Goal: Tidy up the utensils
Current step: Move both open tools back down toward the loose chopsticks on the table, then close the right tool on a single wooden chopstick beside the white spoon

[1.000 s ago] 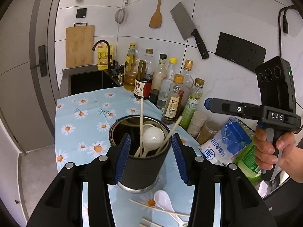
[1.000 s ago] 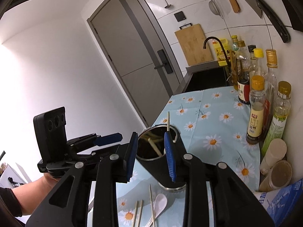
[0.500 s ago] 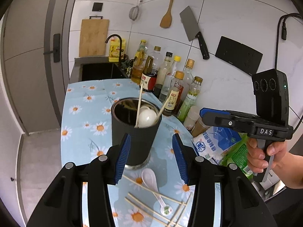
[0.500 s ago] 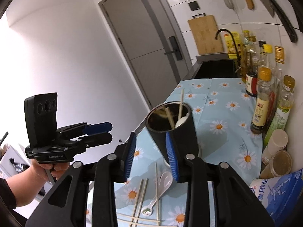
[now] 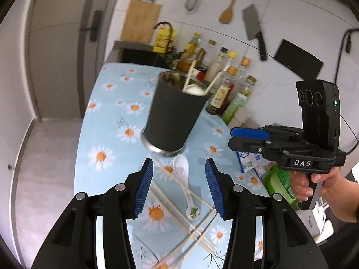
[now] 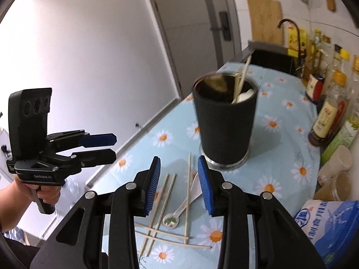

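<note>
A black utensil cup (image 5: 174, 118) stands on the daisy tablecloth (image 5: 105, 121), with chopsticks and a white spoon in it; it also shows in the right wrist view (image 6: 224, 125). In front of it lie a white spoon (image 5: 187, 186) and several loose chopsticks (image 5: 179, 213), also seen in the right wrist view as spoon (image 6: 181, 208) and chopsticks (image 6: 161, 206). My left gripper (image 5: 179, 190) is open and empty above the loose utensils. My right gripper (image 6: 179, 188) is open and empty, also above them. Each gripper shows in the other's view, left (image 6: 98, 145) and right (image 5: 249, 137).
A row of sauce bottles (image 5: 226, 83) stands against the tiled wall behind the cup. A blue-white bag (image 6: 332, 228) and jars (image 6: 336, 170) sit at the right edge. A sink (image 5: 143, 56), cutting board, cleaver (image 5: 255, 29) and spatula are farther back.
Both grippers have pulled back from the cup, which now stands free on the cloth. The left gripper, earlier around the cup, now hovers over the loose spoon and chopsticks.
</note>
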`<control>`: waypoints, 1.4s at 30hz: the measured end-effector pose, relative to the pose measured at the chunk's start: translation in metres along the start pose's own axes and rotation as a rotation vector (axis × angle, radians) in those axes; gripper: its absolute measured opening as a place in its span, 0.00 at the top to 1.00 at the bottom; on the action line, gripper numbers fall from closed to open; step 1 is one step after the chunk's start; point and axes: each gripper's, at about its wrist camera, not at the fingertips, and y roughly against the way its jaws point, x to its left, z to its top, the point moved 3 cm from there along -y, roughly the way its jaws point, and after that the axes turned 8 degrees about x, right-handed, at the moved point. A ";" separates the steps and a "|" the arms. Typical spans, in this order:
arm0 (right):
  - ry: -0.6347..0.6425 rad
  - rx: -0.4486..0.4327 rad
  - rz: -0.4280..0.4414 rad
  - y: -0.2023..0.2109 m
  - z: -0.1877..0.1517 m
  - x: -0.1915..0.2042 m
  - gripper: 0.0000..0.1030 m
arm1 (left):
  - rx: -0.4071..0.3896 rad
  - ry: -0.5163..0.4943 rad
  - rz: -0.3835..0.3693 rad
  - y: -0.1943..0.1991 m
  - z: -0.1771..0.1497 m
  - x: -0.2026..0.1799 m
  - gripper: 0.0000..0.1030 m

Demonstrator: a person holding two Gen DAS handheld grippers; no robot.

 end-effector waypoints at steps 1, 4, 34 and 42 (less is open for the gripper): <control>0.008 0.026 -0.002 -0.008 -0.001 0.002 0.65 | 0.003 0.019 0.002 0.000 -0.005 0.003 0.55; 0.029 0.094 -0.002 -0.029 -0.004 0.008 0.65 | 0.009 0.075 -0.003 0.000 -0.022 0.011 0.55; -0.019 0.668 -0.188 -0.185 -0.009 -0.011 0.95 | 0.055 0.290 -0.122 -0.017 -0.116 0.013 0.55; -0.060 0.686 -0.145 -0.189 0.002 -0.021 0.95 | 0.062 0.302 -0.122 -0.021 -0.110 0.018 0.55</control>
